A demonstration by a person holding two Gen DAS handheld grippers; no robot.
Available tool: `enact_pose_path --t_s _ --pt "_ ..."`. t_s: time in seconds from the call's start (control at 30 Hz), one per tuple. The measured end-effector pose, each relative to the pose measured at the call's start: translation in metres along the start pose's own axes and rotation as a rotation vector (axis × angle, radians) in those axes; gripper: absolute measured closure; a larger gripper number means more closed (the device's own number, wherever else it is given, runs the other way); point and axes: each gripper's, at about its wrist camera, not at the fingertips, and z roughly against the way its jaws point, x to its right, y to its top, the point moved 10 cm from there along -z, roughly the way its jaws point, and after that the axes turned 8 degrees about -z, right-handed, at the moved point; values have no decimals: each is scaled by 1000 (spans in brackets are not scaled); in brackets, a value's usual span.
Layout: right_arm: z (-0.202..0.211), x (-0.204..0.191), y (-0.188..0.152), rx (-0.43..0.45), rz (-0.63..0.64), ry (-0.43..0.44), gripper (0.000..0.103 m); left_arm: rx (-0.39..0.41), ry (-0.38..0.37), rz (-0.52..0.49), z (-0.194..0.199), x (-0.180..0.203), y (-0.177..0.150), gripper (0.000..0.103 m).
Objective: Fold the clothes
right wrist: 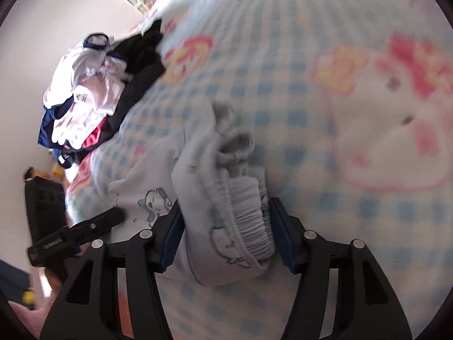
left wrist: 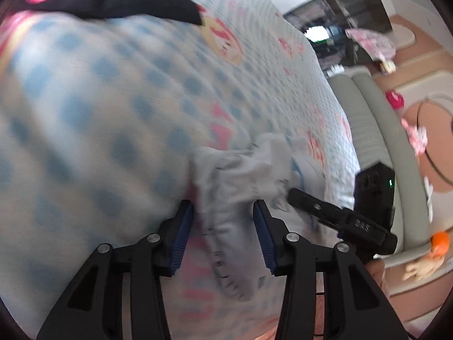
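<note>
Two grippers work one small pale-blue garment [right wrist: 215,198] lying bunched on a blue-checked bedsheet [right wrist: 325,113] with pink cartoon prints. In the right wrist view, left to right: the left gripper [right wrist: 85,229] enters low at the left edge; a heap of unfolded clothes [right wrist: 93,93] sits farther back; the right gripper [right wrist: 226,232] stands wide apart, its blue pads flanking the gathered waistband without visibly pinching it. In the left wrist view, a black garment [left wrist: 127,2] lies at top left; the left gripper [left wrist: 223,226] is likewise spread, cloth between its fingers; the right gripper [left wrist: 339,221] crosses at right, blocking the bed's grey edge [left wrist: 376,130].
</note>
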Motion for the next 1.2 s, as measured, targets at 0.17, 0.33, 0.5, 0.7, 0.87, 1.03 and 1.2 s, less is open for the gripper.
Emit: enact_pose_path --t_s 0.17,0.33,0.5,0.7,0.87,1.03,1.2 --pt "20 -4 4 42 -11 24 54 -9 -33 -113 -6 52 15 81" --pt "82 -1 16 151 -57 66 55 -18 -66 -225 -11 104 30 81" --pt "144 34 30 252 -103 18 55 -51 -99 -330 -35 159 42 81" --pt "208 125 44 338 -207 -106 55 -156 -184 -368 -132 244 43 81" --pt "272 197 69 429 -281 -160 54 -169 -236 -367 -202 325 64 81" --pt "337 261 112 518 -333 -197 53 -180 -262 -407 -257 401 81 81" --pt "360 329 141 529 -361 -238 49 -219 -212 -429 -328 425 81 77"
